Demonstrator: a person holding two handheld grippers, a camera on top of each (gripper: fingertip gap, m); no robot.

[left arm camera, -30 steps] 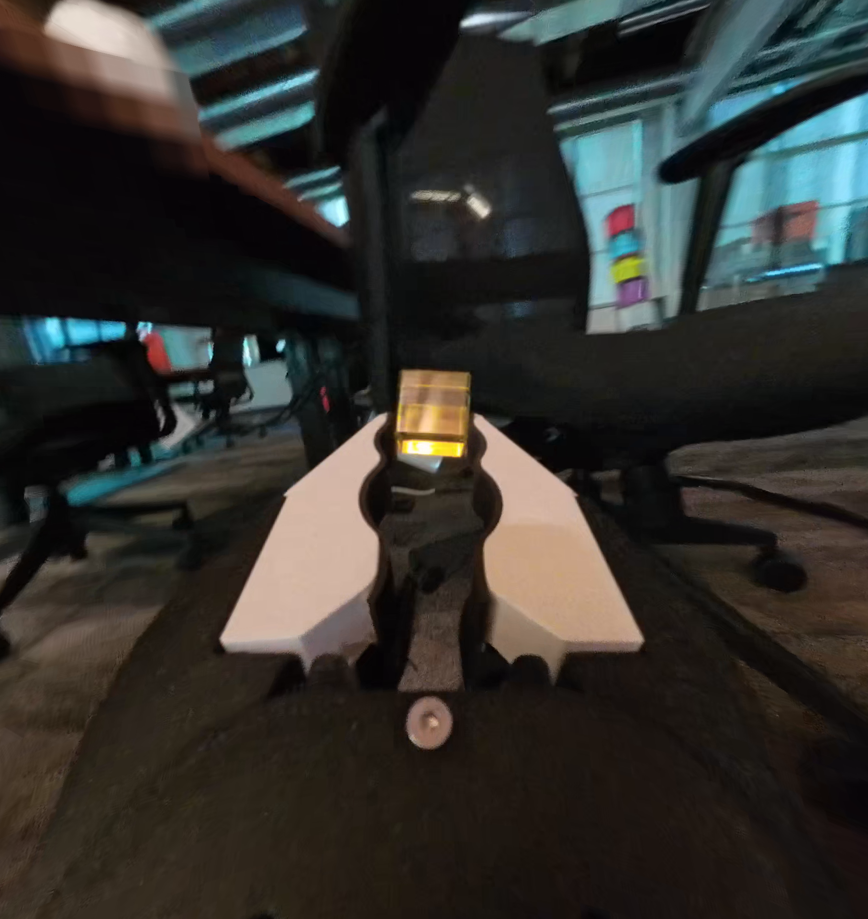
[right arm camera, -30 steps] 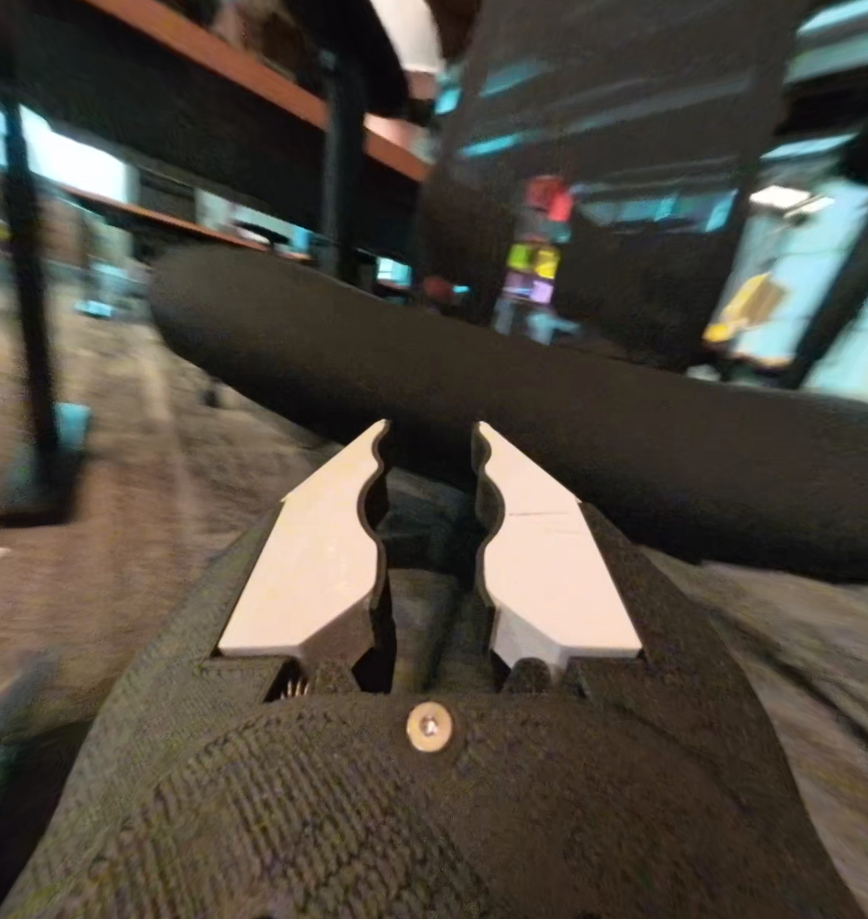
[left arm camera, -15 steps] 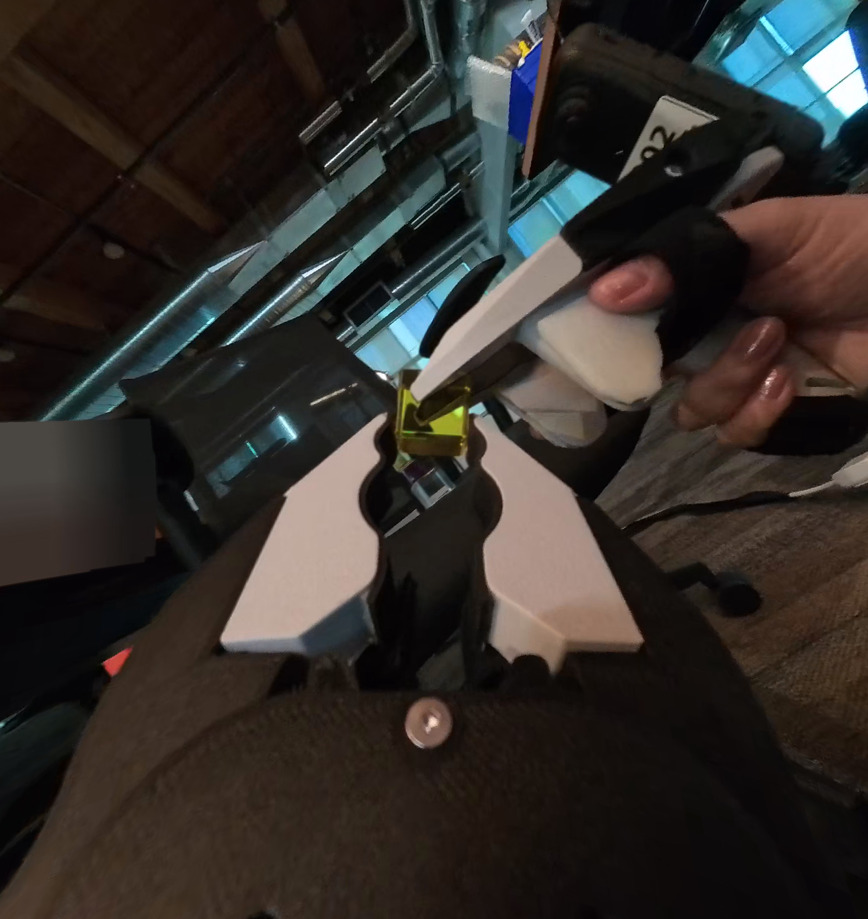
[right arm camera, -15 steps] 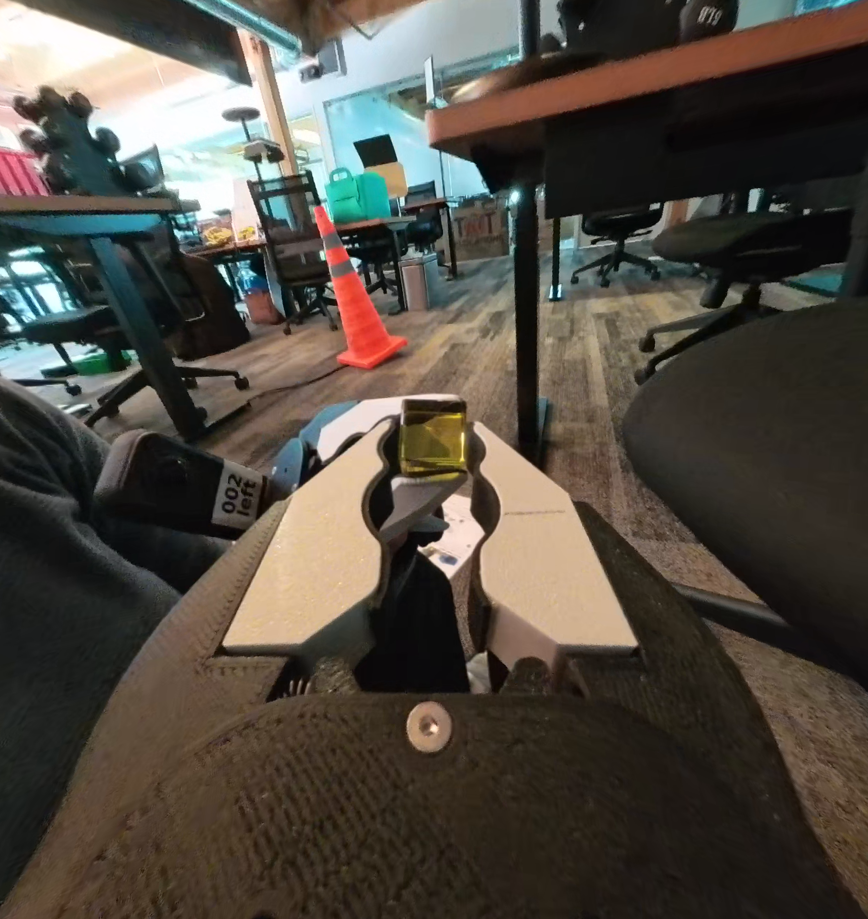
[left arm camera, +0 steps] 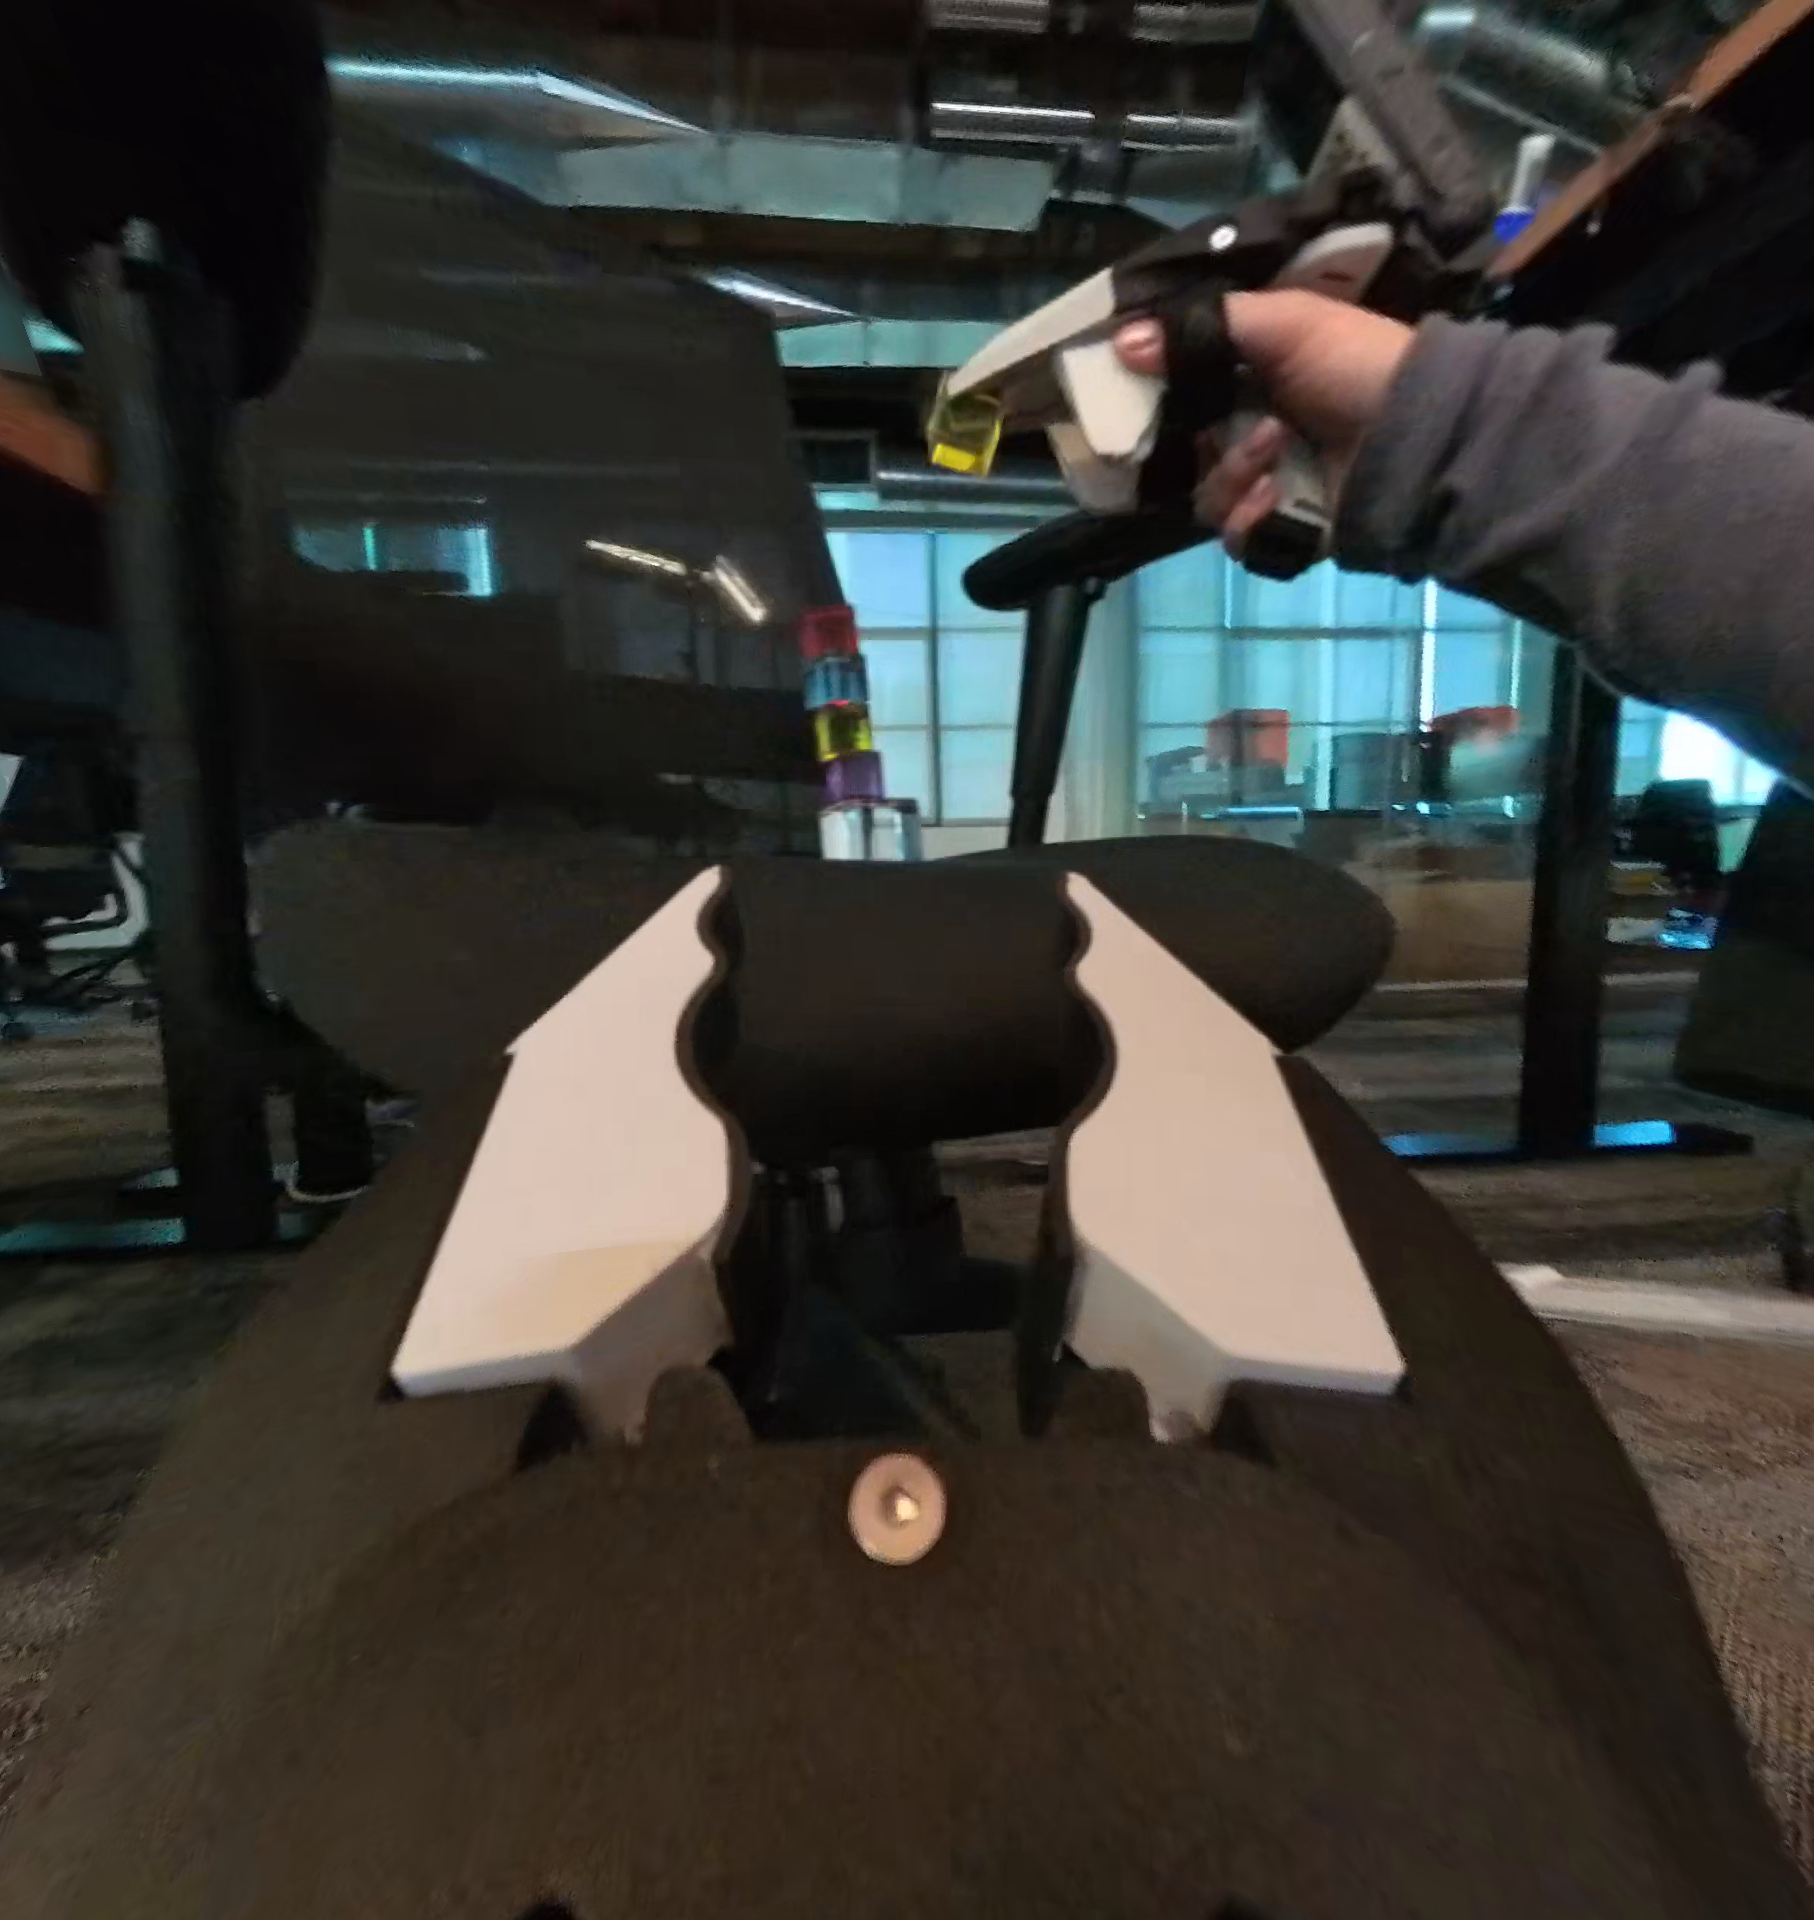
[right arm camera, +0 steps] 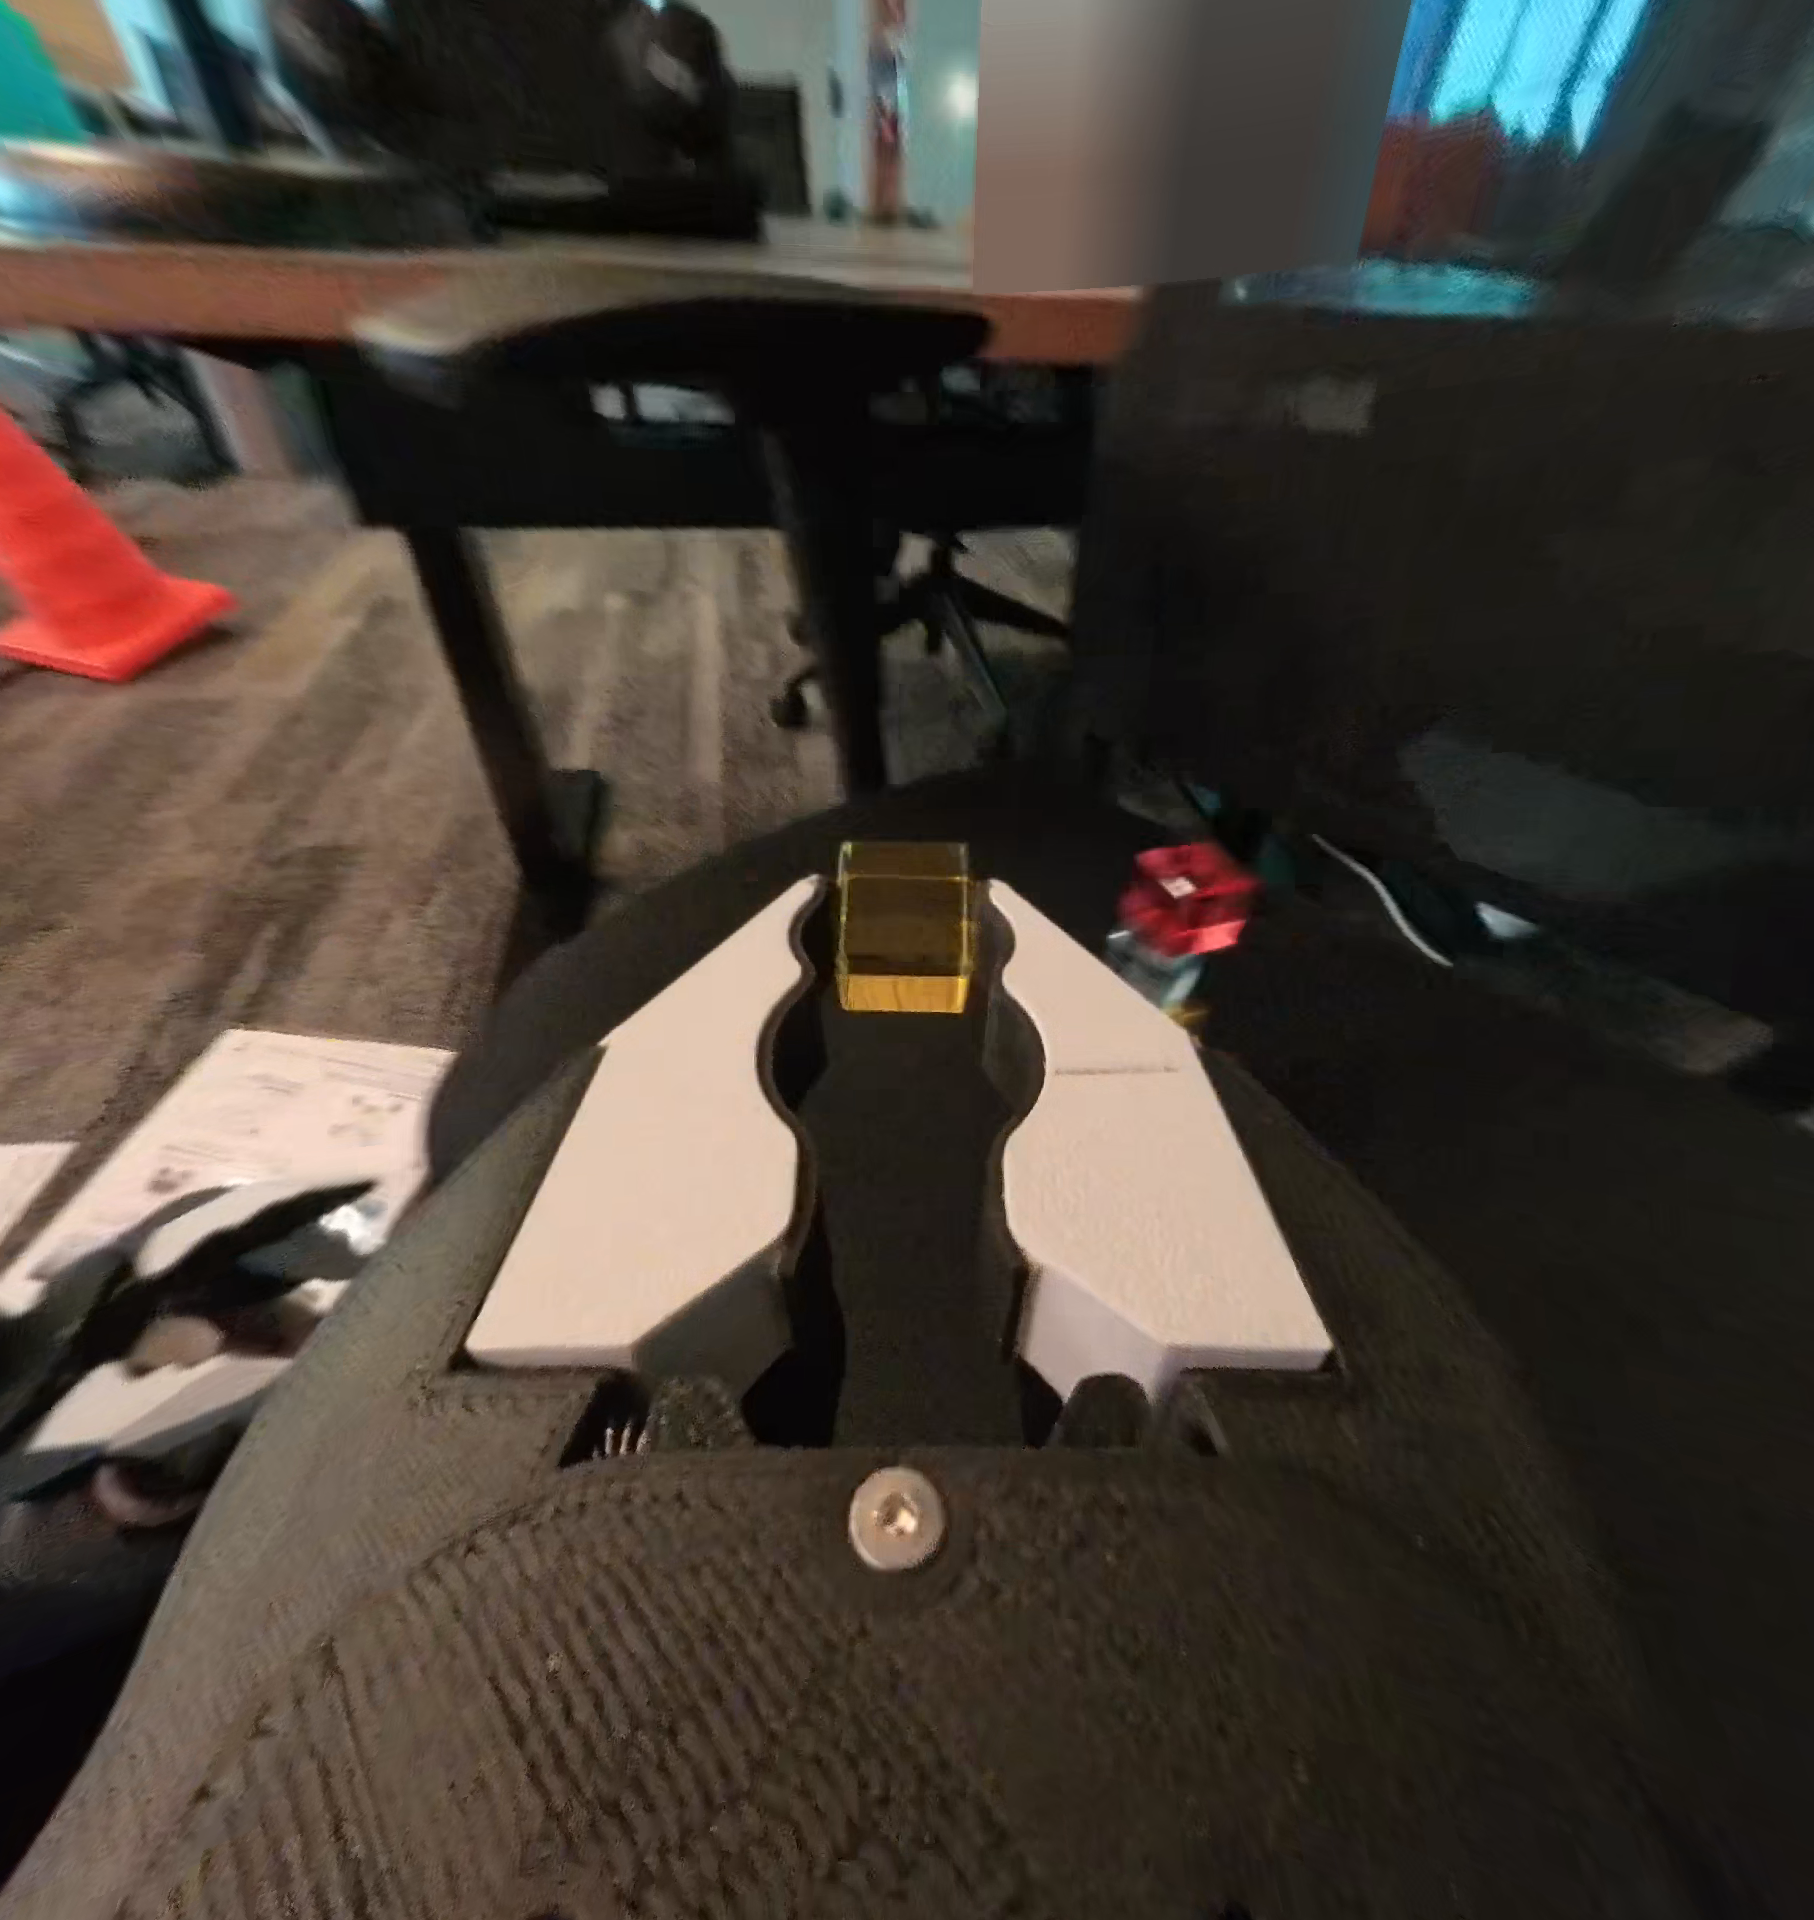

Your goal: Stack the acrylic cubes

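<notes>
Left tongs (left arm camera: 895, 914): spread wide, nothing between the white fingers (left arm camera: 591, 1122). Only the dark chair seat (left arm camera: 1225, 935) in the gap, farther off. No longer pinching the yellow cube, unlike half a second ago.

Ahead of the left tongs, just left of their midline: stack of translucent cubes (left arm camera: 838, 717), upright, red on top, then blue, yellow, purple, with a clear one at the base. Well apart from the fingertips.

Above and to the right of the left tongs: right tongs (left arm camera: 986, 400), carried by a hand (left arm camera: 1287, 395) in a grey sleeve (left arm camera: 1609, 561), with the yellow cube (left arm camera: 967, 442) at their tips, raised above the level of the stack.

Right tongs (right arm camera: 903, 920): narrowed onto the yellow cube (right arm camera: 903, 935), one pad against each side face, cube square between the fingertips. Cube now here instead of in the left tongs: handed across.

Left of and behind the right tongs: orange cone (right arm camera: 72, 551) on the floor, printed sheets (right arm camera: 259, 1122), and the left tongs as a blurred shape low at the edge. Beyond the tips: desk (right arm camera: 259, 286). Right of the tips, near but apart: red cube (right arm camera: 1189, 899), apparently the top of the stack; the rest too blurred to tell.
</notes>
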